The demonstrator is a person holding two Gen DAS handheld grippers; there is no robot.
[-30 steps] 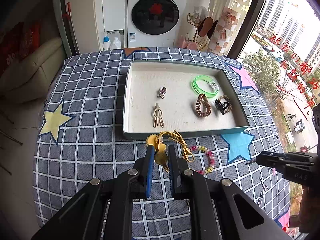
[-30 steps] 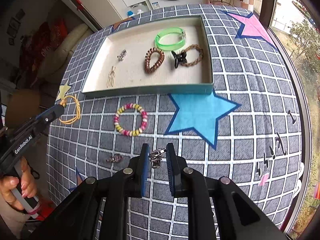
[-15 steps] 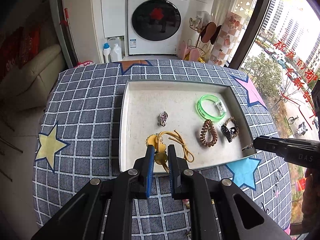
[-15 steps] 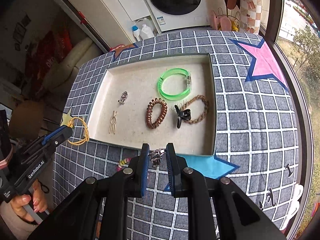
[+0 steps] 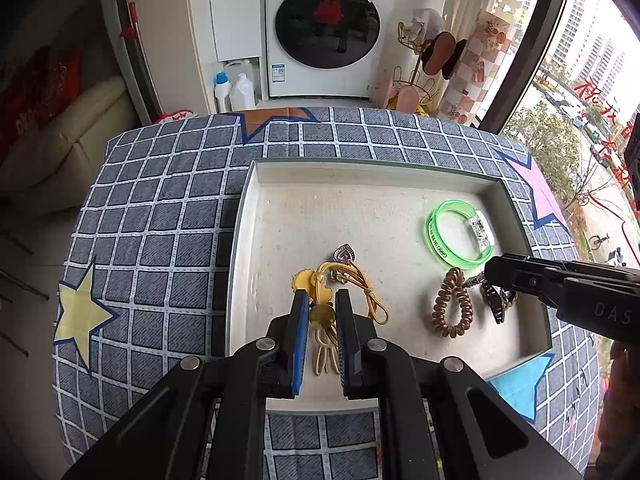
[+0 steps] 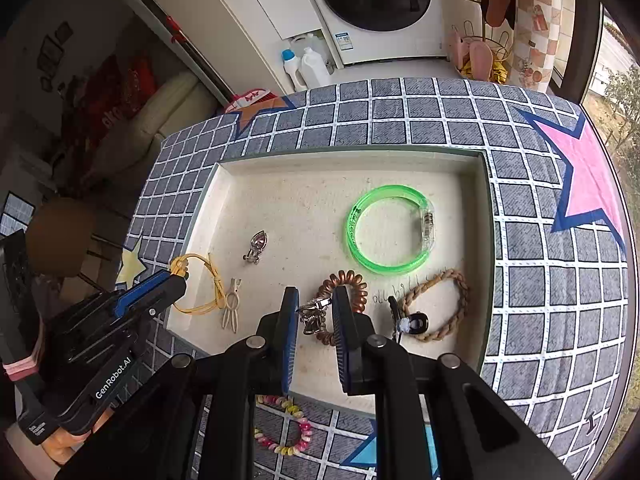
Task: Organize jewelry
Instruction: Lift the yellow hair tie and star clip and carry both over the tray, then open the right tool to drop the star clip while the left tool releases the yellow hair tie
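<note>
Jewelry fills the shallow tray [image 5: 248,216] in the left wrist view: green bangle [image 5: 458,240], copper coil tie [image 5: 452,308], heart pendant [image 5: 346,254]. The left gripper [image 5: 322,316] pinches a yellow cord charm [image 5: 320,314] above it. Behind the checked cloth [image 5: 160,208] stands a washing machine [image 5: 328,28].

From the right wrist, the right gripper [image 6: 316,314] clamps what looks like a small silver clasp [image 6: 314,314] over the tray; a beaded bracelet [image 6: 284,428] lies outside on the cloth.

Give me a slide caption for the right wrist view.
Right gripper carries a silver clip over the tray of hair ties.
</note>
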